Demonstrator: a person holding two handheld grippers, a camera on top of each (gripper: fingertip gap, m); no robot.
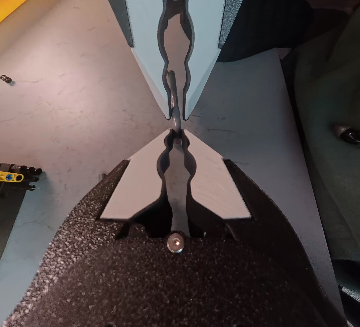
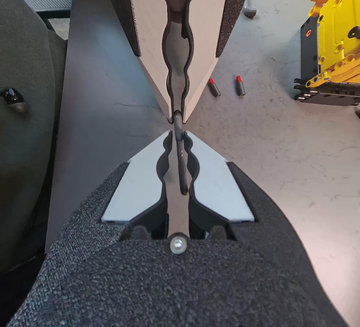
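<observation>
Left gripper (image 1: 176, 132): fingers nearly closed, pinching one end of a thin dark pin (image 1: 174, 103). Right gripper (image 2: 177, 132): likewise narrowed on the same pin (image 2: 180, 154), tip to tip with the left, above the grey table (image 2: 253, 152). Right wrist view only: two red-tipped grey pegs (image 2: 214, 87) beside the pin; yellow brick model (image 2: 335, 44), cut off at the frame. Left wrist view only: small black ring piece (image 1: 5, 78), blurred.

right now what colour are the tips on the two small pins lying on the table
Red tips on two dark grey pins, clearest in the right wrist view.
</observation>
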